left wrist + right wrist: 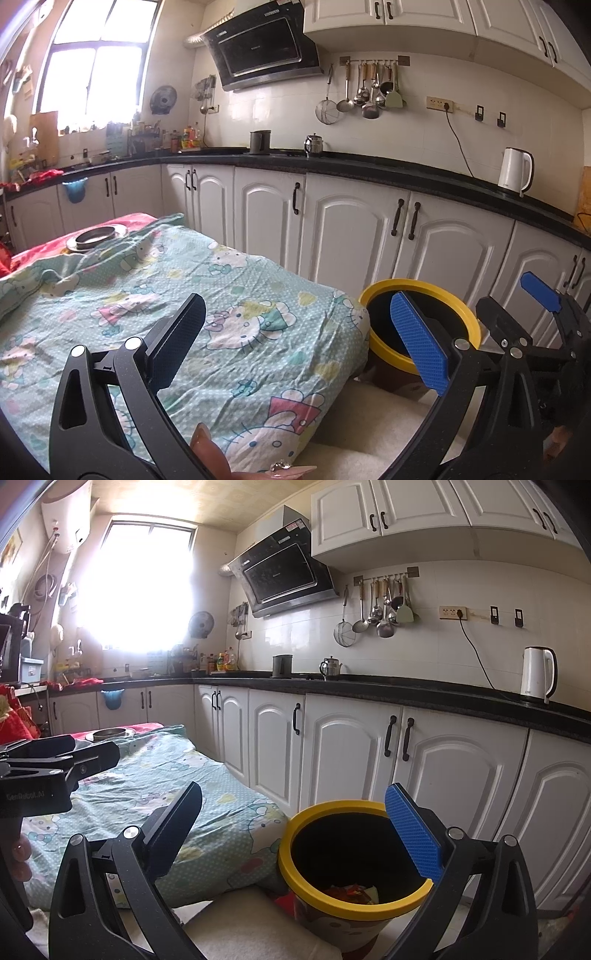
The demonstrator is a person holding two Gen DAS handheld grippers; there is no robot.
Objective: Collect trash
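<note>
A round trash bin with a yellow rim point(354, 910) stands on the floor beside the table; red and yellow wrappers point(352, 891) lie in its bottom. It also shows in the left wrist view point(384, 345). My right gripper point(295, 830) is open and empty, held above the bin's near side. My left gripper point(299, 339) is open and empty over the table's right end. The right gripper also shows at the right of the left wrist view point(532, 314), and the left gripper at the left of the right wrist view point(70, 760).
The table is covered with a teal cartoon-print cloth point(166, 295); a metal dish point(96, 236) sits at its far end. White cabinets point(351, 229) under a black counter point(369, 166) run behind. A white kettle point(515, 175) stands on the counter.
</note>
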